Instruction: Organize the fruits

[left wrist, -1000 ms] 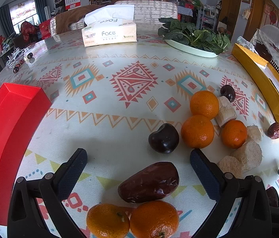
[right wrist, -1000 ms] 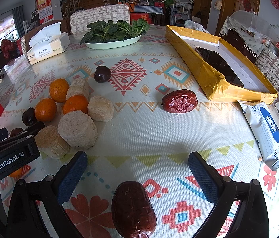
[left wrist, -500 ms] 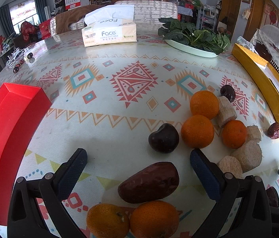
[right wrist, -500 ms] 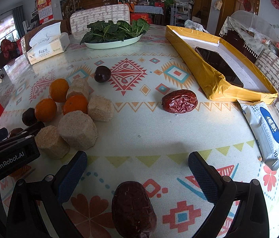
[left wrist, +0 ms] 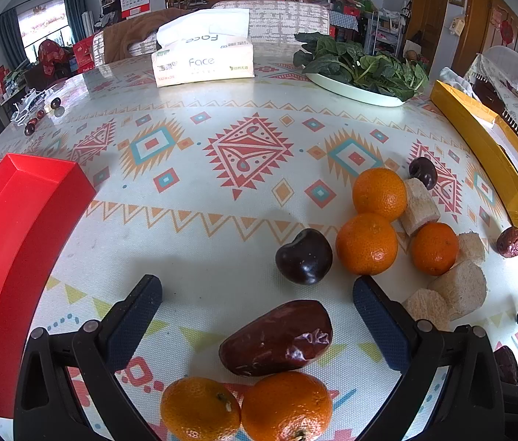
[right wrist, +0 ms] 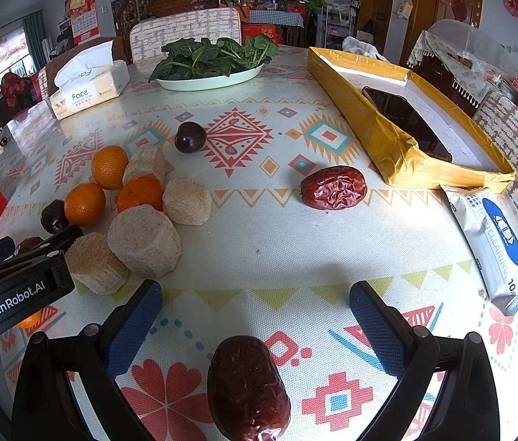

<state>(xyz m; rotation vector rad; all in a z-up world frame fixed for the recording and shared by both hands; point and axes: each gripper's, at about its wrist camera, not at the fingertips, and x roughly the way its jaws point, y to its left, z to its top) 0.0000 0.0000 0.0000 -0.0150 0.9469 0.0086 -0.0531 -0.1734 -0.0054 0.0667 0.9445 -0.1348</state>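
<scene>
My left gripper (left wrist: 257, 301) is open and empty just above the patterned table. A large red date (left wrist: 277, 338) lies between its fingers, two oranges (left wrist: 246, 408) below it, a dark plum (left wrist: 304, 256) just ahead. Three more oranges (left wrist: 367, 244) and several beige sugarcane pieces (left wrist: 459, 288) lie to the right. My right gripper (right wrist: 255, 305) is open and empty, with a red date (right wrist: 247, 386) between its fingers. Another date (right wrist: 333, 187) and a plum (right wrist: 190, 137) lie farther ahead. The left gripper's body (right wrist: 12, 286) shows at the left.
A red tray (left wrist: 12, 242) stands at the left table edge. A yellow box (right wrist: 406, 121) holding a phone is at the right, a wipes pack (right wrist: 497, 235) beside it. A tissue box (left wrist: 203, 60) and a plate of greens (left wrist: 361, 70) stand at the back.
</scene>
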